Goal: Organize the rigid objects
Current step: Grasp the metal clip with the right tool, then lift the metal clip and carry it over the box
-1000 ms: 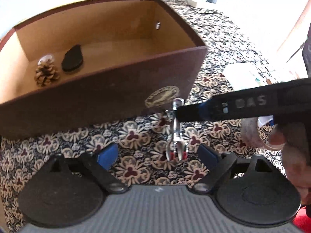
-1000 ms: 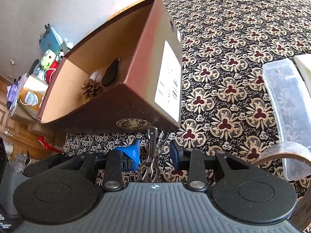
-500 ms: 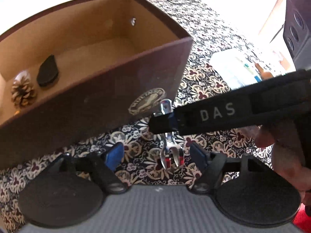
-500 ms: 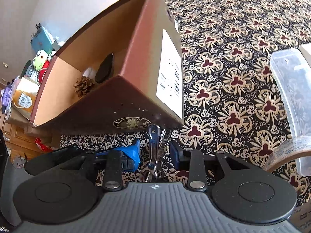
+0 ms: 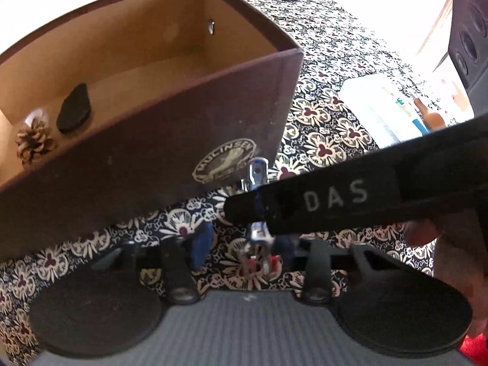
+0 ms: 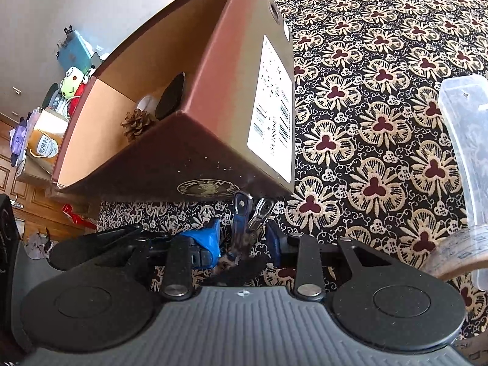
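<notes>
A chrome metal tool (image 5: 257,238) with red tips hangs upright over the patterned cloth, in front of the brown box (image 5: 152,152). My right gripper (image 6: 244,238) is shut on it; in the left wrist view one of its fingers (image 5: 335,201) reaches in from the right and crosses the tool. My left gripper (image 5: 244,244) has the tool's red-tipped end between its jaws, which are closing; the right pad is at the tool and the left pad (image 5: 202,244) still stands apart. Inside the box lie a pine cone (image 5: 33,143) and a black oval object (image 5: 74,108).
A clear plastic container (image 6: 463,140) and a tape roll (image 6: 457,253) lie on the cloth to the right. A white container (image 5: 375,103) and a black speaker (image 5: 469,30) stand behind. A hand (image 5: 451,259) holds the right gripper. Clutter with a plush frog (image 6: 71,80) is far left.
The left gripper's jaws have narrowed from wide apart to close around the tool's lower end, and it has come nearer the box. The right gripper has kept its hold.
</notes>
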`<state>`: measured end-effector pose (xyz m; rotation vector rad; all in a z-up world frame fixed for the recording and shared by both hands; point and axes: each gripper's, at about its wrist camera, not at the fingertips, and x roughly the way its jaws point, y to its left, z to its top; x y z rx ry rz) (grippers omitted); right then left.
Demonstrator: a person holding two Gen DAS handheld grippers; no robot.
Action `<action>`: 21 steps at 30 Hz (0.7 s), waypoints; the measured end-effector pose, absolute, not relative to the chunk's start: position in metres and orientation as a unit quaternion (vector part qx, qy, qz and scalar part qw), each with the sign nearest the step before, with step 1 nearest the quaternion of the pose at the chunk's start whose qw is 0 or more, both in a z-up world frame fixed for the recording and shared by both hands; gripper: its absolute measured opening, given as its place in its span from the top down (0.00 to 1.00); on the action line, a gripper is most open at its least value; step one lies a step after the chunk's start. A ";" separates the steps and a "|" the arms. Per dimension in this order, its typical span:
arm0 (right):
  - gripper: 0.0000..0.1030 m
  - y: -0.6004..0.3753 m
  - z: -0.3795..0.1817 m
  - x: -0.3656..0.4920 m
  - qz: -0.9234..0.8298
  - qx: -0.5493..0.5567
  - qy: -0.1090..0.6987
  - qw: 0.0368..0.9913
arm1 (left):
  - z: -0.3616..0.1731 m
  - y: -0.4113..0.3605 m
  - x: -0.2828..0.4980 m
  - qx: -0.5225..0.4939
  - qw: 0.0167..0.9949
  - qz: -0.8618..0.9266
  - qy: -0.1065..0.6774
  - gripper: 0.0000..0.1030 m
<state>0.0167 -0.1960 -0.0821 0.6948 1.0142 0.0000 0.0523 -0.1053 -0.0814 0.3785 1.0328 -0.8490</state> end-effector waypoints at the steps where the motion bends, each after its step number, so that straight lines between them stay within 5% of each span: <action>1: 0.85 -0.196 -0.083 0.017 -0.002 0.331 0.476 0.814 | -0.081 -0.104 0.054 0.173 0.769 -0.390 0.477 0.69; 5: 0.85 -0.195 -0.084 0.016 -0.015 0.339 0.478 0.810 | -0.080 -0.103 0.059 0.170 0.767 -0.388 0.482 0.83; 21: 0.99 -0.203 -0.074 -0.011 0.022 0.375 0.434 0.819 | -0.065 -0.091 0.050 0.141 0.773 -0.394 0.478 0.83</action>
